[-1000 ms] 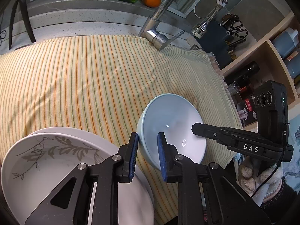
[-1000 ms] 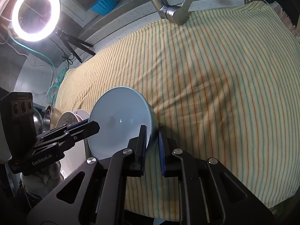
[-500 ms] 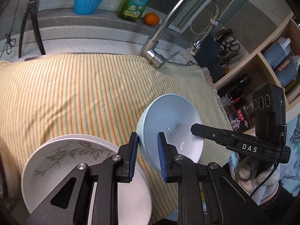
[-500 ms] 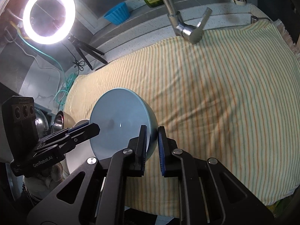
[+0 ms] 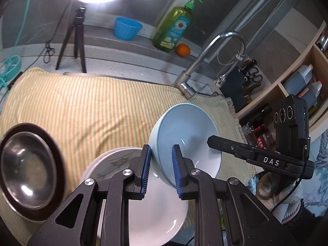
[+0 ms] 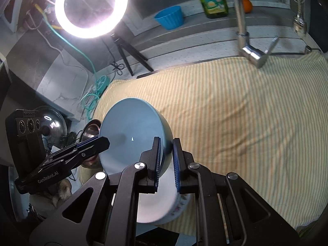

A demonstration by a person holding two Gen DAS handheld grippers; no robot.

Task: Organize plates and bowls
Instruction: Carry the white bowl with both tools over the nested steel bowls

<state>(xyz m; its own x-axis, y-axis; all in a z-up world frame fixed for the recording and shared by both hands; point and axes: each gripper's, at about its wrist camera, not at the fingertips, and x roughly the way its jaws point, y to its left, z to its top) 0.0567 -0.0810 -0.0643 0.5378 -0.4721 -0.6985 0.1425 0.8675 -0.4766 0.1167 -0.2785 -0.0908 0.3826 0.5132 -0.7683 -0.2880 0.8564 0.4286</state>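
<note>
The bowl (image 5: 185, 135) is pale blue, glossy and empty. It is off the cloth and tilted steeply, its mouth turned to the right in the left view, and its rim is clamped on two opposite sides. Below it, at the near edge, white plates (image 5: 155, 209) lie stacked flat; the upper one bears a faint grey leaf pattern, and a floral rim (image 6: 182, 203) shows in the right view. A steel bowl (image 5: 26, 168) sits in a dark dish at near left.
</note>
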